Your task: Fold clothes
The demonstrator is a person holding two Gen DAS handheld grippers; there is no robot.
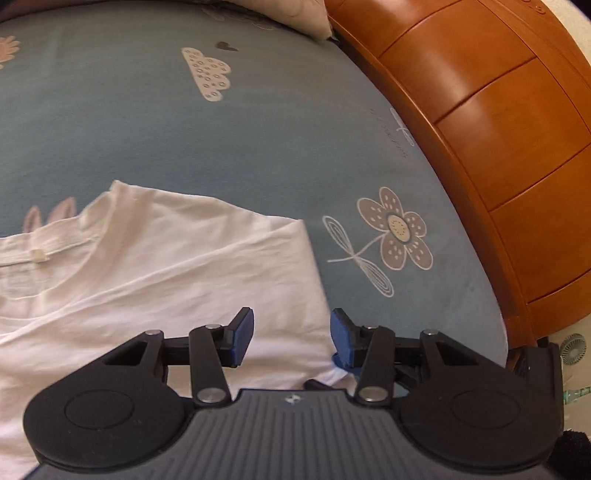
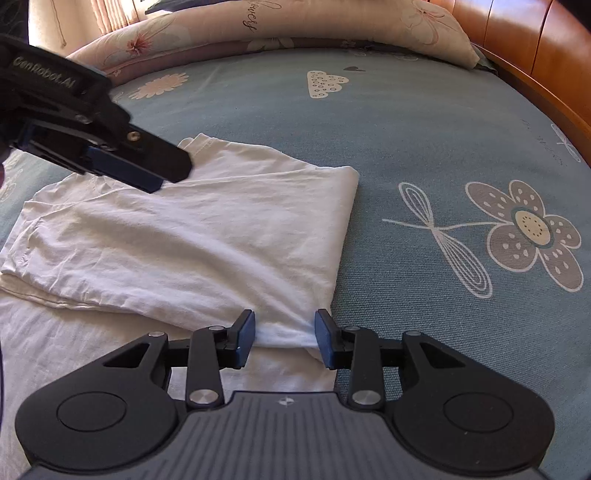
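A: Where is the white T-shirt at this moment?

B: It lies on the bed, on the blue-grey sheet with printed flowers and a cloud. One side is folded over the body, so the right edge of the shirt is a straight fold. The collar shows in the left wrist view, at the far left.

A: And the right tool?

B: It is low over the near edge of the fold. A small bunch of white cloth stands between its blue pads, but the jaws are apart and I do not see them pressing it.

A: The left tool?

B: Its jaws are apart too, with nothing held (the shirt only lies under them). In the right wrist view it hangs over the far left part of the shirt, near the collar.

A: What is around the bed?

B: A wooden headboard on the right and a flowered pillow at the far side.
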